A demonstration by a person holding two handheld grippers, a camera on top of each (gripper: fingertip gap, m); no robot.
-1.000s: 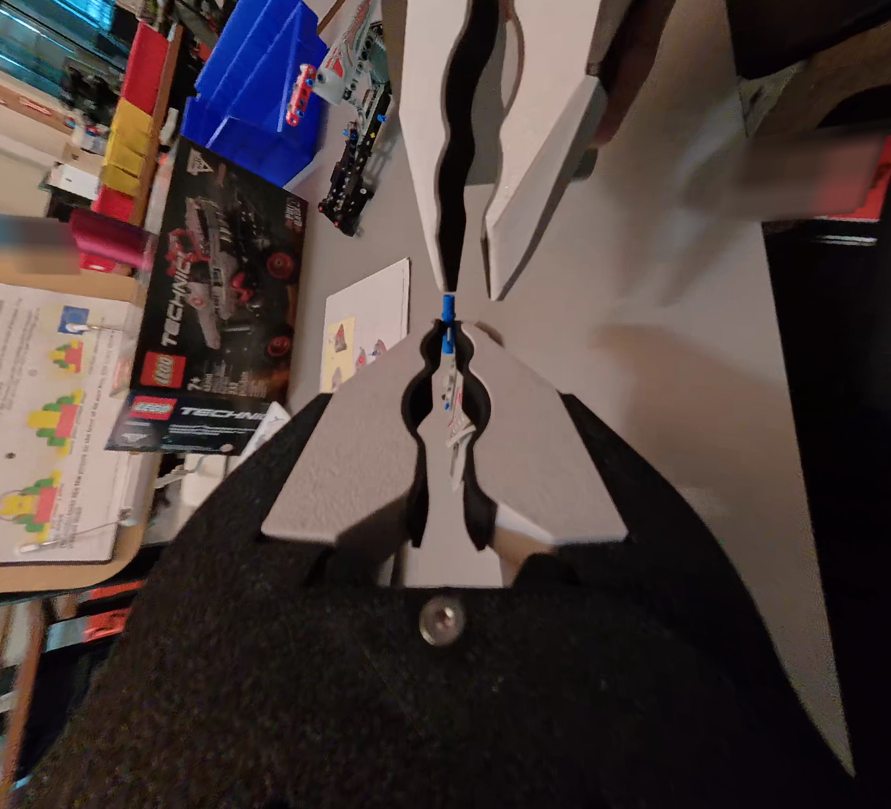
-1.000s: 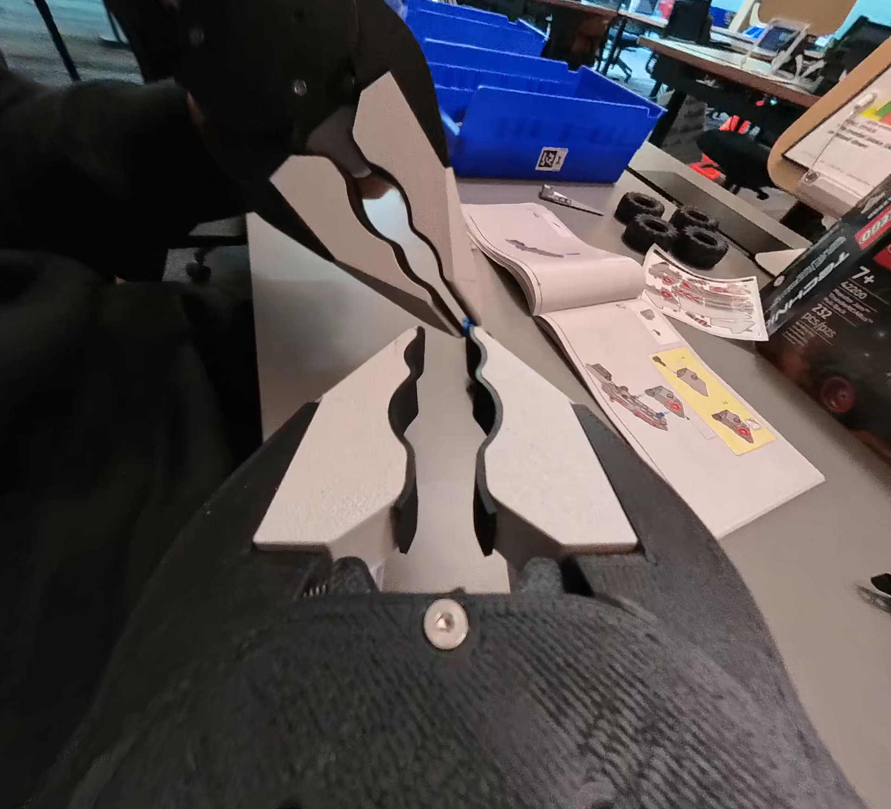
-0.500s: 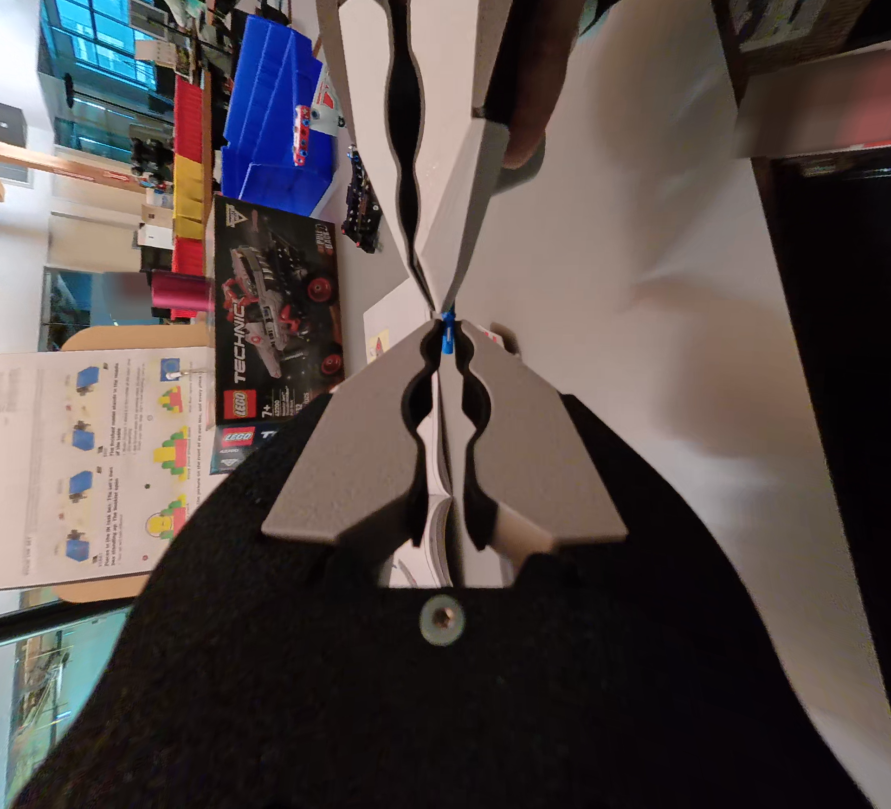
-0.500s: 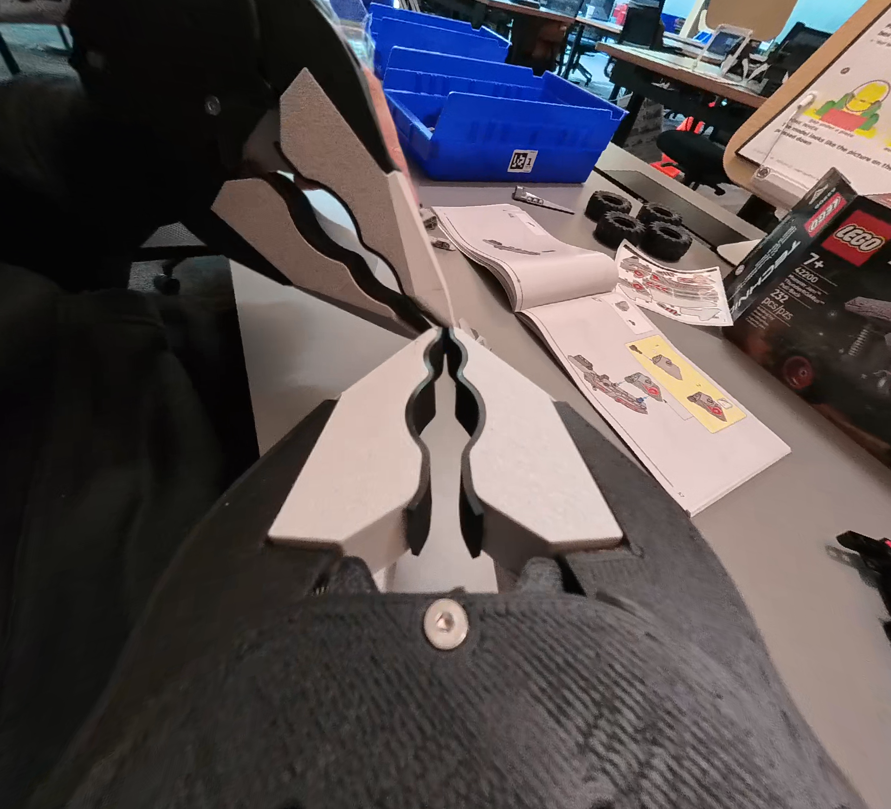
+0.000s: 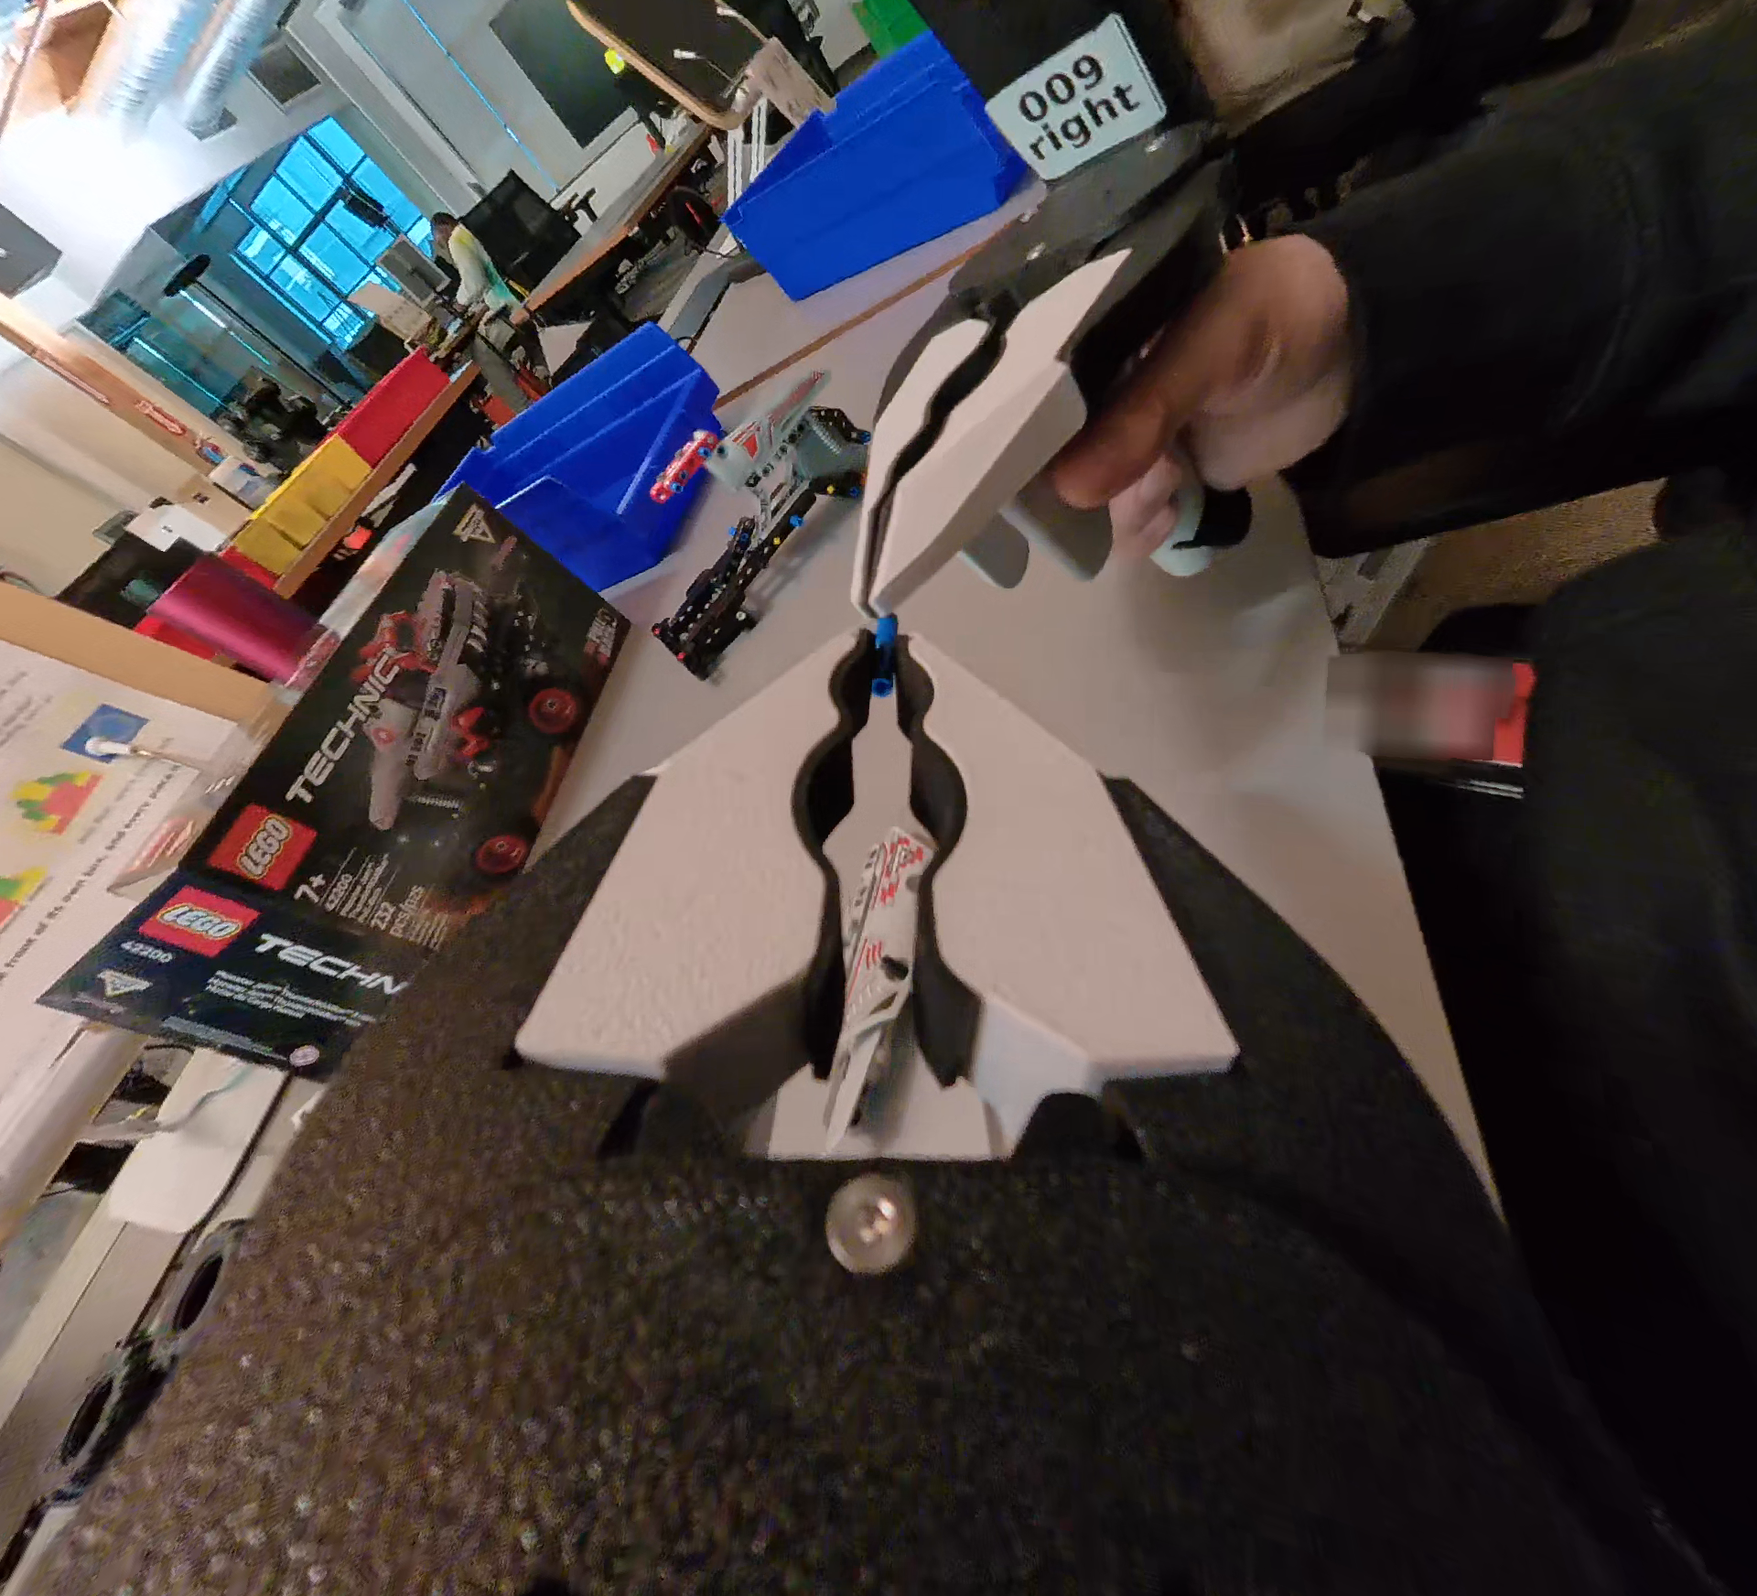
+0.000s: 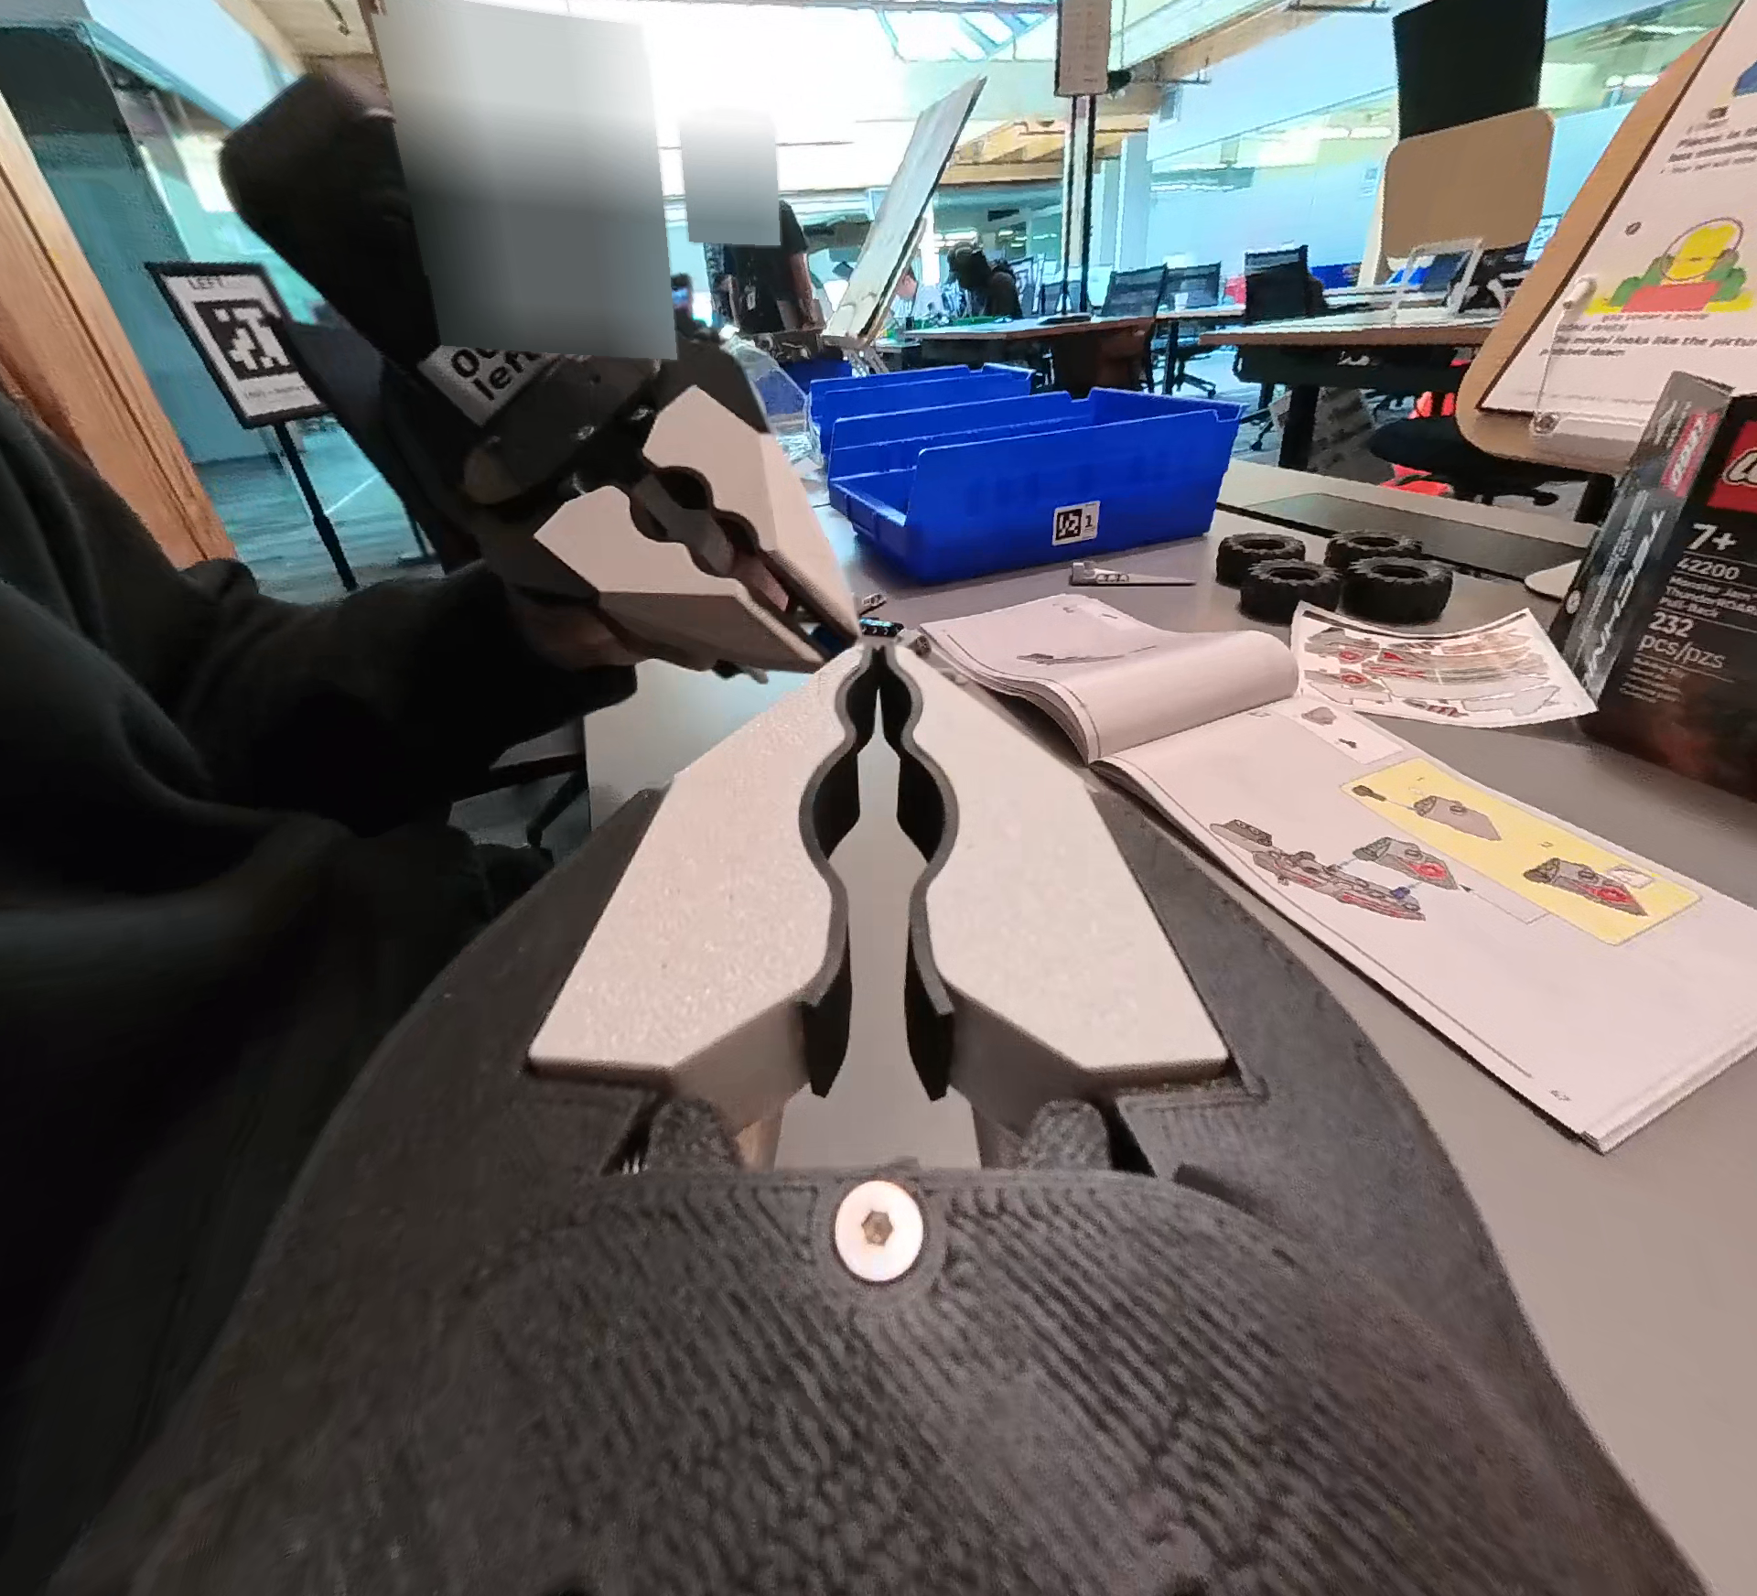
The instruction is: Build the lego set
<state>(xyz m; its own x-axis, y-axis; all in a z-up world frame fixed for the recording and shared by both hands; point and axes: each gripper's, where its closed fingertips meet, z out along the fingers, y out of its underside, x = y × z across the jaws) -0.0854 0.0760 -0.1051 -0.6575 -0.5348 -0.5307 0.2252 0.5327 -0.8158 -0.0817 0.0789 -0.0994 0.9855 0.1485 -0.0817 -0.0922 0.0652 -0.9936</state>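
Note:
My left gripper [image 5: 882, 664] is shut on a grey lego panel [image 5: 879, 932] with red and white markings, held edge-on between the fingers. A small blue pin [image 5: 884, 647] sticks out of the panel's far end, past the fingertips. My right gripper [image 6: 877, 655] is shut, and its tip meets the left gripper's tip. In the left wrist view the right gripper [image 5: 870, 600] comes down from the upper right and pinches the pin's top end. In the right wrist view the left gripper [image 6: 837, 633] comes in from the left, and the pin is mostly hidden.
A grey table [image 6: 1616, 1265] bears an open instruction booklet [image 6: 1331, 837], a sticker sheet [image 6: 1426, 680], several black tyres [image 6: 1331, 571], a grey wedge piece [image 6: 1122, 576], blue bins [image 6: 998, 485] and the set's box [image 5: 380, 790]. A part-built black chassis [image 5: 761, 504] lies by a bin. My left and right fingertips are right by each other.
My right gripper went from slightly open to shut at the blue pin. Both grippers have tilted and turned together, tips still meeting; the left still holds the panel.

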